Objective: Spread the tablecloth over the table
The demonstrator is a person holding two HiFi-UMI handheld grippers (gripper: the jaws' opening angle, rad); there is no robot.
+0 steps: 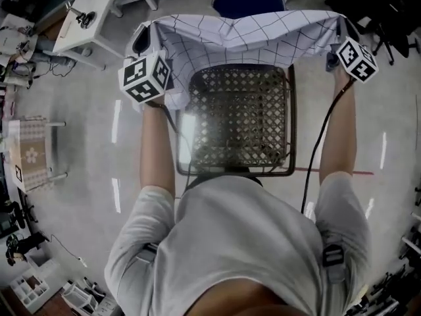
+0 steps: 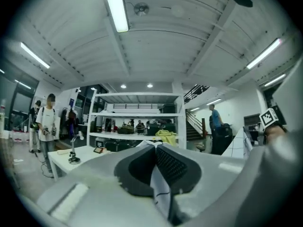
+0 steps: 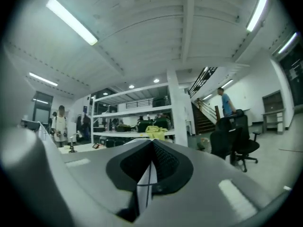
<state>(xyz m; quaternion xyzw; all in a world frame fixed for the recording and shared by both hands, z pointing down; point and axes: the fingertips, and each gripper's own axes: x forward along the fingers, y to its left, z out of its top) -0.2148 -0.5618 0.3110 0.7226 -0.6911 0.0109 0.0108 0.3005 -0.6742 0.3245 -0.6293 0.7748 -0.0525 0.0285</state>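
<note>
Left tool is clamped on one corner of the checked tablecloth. Right tool is clamped on another corner. The cloth spans between them, overlapping the far edge of the lattice-topped surface.

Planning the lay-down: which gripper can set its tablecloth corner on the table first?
Left, probably: both grip the tablecloth, but the left gripper hangs by a far corner of the table; the right gripper sits well outside its edge.
</note>
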